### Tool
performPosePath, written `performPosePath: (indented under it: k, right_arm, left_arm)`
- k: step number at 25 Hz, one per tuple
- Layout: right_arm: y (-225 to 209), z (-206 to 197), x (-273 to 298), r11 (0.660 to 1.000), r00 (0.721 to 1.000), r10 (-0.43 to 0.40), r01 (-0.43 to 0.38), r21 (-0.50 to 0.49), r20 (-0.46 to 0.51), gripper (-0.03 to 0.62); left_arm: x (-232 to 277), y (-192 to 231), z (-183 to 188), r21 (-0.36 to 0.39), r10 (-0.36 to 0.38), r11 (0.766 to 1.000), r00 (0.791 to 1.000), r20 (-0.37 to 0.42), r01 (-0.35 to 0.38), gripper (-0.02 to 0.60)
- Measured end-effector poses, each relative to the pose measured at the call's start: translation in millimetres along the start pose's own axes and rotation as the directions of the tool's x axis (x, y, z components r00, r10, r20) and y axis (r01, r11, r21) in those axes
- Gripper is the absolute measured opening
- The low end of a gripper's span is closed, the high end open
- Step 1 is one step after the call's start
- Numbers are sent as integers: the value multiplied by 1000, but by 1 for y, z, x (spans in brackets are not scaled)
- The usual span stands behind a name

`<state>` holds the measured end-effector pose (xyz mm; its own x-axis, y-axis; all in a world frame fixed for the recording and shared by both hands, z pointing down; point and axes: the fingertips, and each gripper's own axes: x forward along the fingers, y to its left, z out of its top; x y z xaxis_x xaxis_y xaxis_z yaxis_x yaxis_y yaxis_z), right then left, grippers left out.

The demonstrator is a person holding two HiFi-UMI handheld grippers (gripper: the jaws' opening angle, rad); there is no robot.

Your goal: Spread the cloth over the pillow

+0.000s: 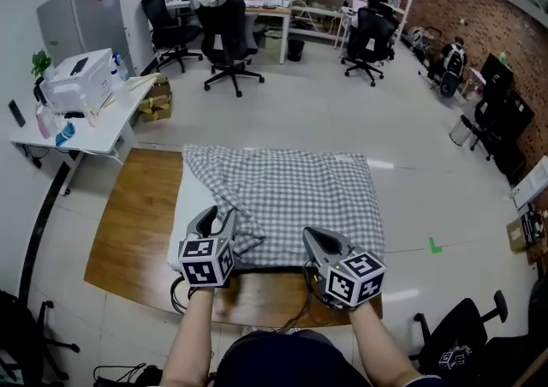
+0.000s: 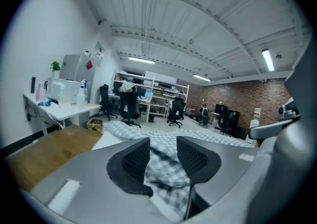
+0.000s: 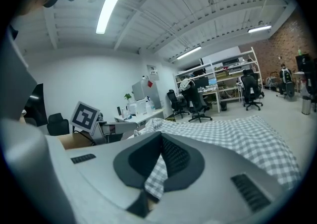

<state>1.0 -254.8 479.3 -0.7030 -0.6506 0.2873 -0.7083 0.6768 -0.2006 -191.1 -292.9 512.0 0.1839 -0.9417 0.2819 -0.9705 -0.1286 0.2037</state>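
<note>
Fingers of the right gripper point(image 1: 312, 238) clench the grey checked cloth point(image 1: 291, 188), whose rumpled corner apparently lies just beneath the left gripper point(image 1: 216, 223), released.

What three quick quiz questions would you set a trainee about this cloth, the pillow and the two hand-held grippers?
1. True or false: the right gripper is clamped on the grey-and-white checked cloth.
2. Pick one. The left gripper has its jaws: A) pressed tight on the cloth; B) apart, with cloth lying loose between them; C) shut with nothing near them.
3. Fill in: in the head view, a bare strip of the soft white pillow shows along the cloth's ____ edge.
Key: 1 true; 2 B; 3 left.
</note>
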Motion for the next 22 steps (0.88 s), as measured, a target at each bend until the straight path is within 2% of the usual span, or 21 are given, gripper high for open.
performPosePath:
  k: [2,4,8,9,10,11,14,17,22]
  right_arm:
    - [6,0,4,1000,1000,15,-15,-3,-3,0]
    - [11,-1,7,1000,1000,24,-24,-6,-7,0]
    - [9,0,8,1000,1000,20,-21,-9,-10,0]
    - [8,0,8,1000,1000,17,-17,-10,-9,0]
    - [7,1,7,1000,1000,14,-14,-10,-8,0]
    - [7,2,7,1000,1000,13,-13,-11,-6,0]
    - [12,5,9,1000,1000,22,-22,-18,-2,0]
    - [22,6,16,999,999,48,-48,-26,-1,0]
    - [49,1,32,993,994,110,-110,-35,-12,0]
  left_arm:
    - [1,25,-6,-4,71,997,997,-26,-71,179]
    - [6,40,-17,-10,108,994,992,-70,-109,193]
    - [25,49,-38,-67,96,992,984,-147,-107,207]
    - [28,50,-41,-83,85,992,983,-161,-99,156]
    - [28,51,-42,-90,82,991,983,-166,-98,50]
    - [26,54,-41,-91,85,991,983,-165,-101,14]
    - [9,69,-33,-92,116,987,984,-134,-129,12]
    - [-18,95,-27,-94,181,977,978,-102,-191,12]
    - [-67,151,-42,-117,308,940,944,-117,-321,12]
